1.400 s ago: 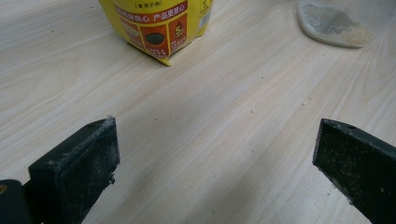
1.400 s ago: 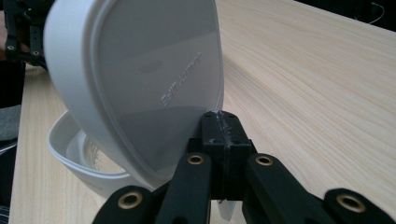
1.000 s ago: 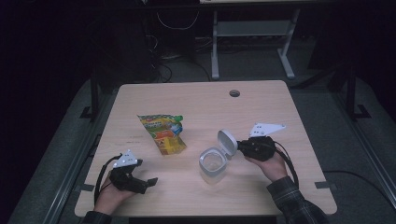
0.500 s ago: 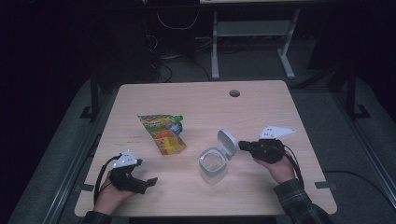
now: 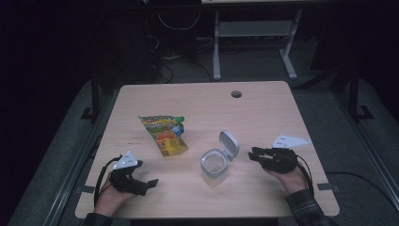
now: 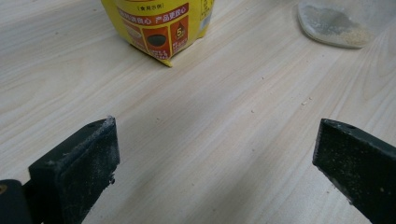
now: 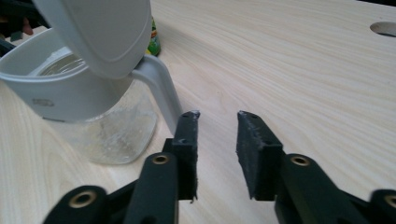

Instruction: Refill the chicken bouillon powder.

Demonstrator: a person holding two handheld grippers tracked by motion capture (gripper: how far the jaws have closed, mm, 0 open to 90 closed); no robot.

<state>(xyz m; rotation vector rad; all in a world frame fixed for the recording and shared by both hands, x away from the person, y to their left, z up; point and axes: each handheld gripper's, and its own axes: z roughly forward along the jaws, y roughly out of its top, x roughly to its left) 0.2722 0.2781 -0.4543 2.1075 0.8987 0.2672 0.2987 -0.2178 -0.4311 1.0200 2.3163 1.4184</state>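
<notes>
A clear jar (image 5: 214, 165) with a grey collar stands on the table, its hinged lid (image 5: 229, 144) tipped up and open. In the right gripper view the jar (image 7: 95, 109) and its raised lid (image 7: 102, 32) sit just left of my right gripper (image 7: 217, 116). Its jaws have just been opening, stand a little apart and have nothing between them. From above, the right gripper (image 5: 252, 154) lies just right of the jar, clear of it. A yellow and green snack pouch (image 5: 163, 134) lies flat to the jar's left. My left gripper (image 5: 150, 182) rests near the front edge, wide open and empty, facing the pouch (image 6: 159, 25).
The wooden table (image 5: 263, 117) has a cable hole (image 5: 236, 94) at its far side. The jar's base (image 6: 334, 23) shows at the top right of the left gripper view. A metal table frame (image 5: 254, 33) stands on the dark floor behind.
My right gripper has drawn back from the jar's lid toward the right and the front edge, and its jaws have parted. The lid stays up. The left gripper has kept still.
</notes>
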